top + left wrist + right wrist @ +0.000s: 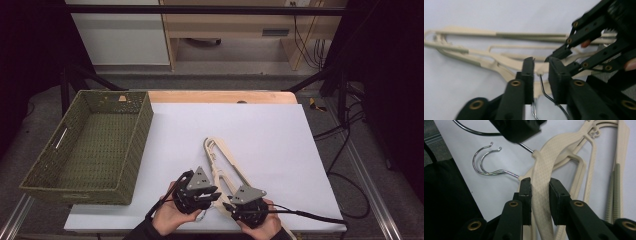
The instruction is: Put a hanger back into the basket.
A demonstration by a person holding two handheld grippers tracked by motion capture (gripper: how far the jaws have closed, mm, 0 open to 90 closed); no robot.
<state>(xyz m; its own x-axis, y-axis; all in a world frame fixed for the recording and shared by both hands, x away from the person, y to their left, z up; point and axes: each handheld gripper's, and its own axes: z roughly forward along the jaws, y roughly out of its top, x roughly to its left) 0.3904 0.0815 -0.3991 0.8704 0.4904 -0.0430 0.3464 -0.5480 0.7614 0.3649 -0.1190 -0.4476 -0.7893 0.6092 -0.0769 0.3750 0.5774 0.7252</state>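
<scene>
Jaws of right gripper [540, 187] clamp textured beige plastic hanger [541, 202]; left gripper [541, 72] jaws released; curved wire hooks [485, 162].

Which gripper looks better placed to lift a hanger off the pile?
Probably the right gripper: its jaws are shut on a beige hanger arm. The left gripper only straddles the hanger neck, its pads not pressing.

White table [260, 130] w/ green basket [90, 145] & beige hangers [222, 160].
</scene>
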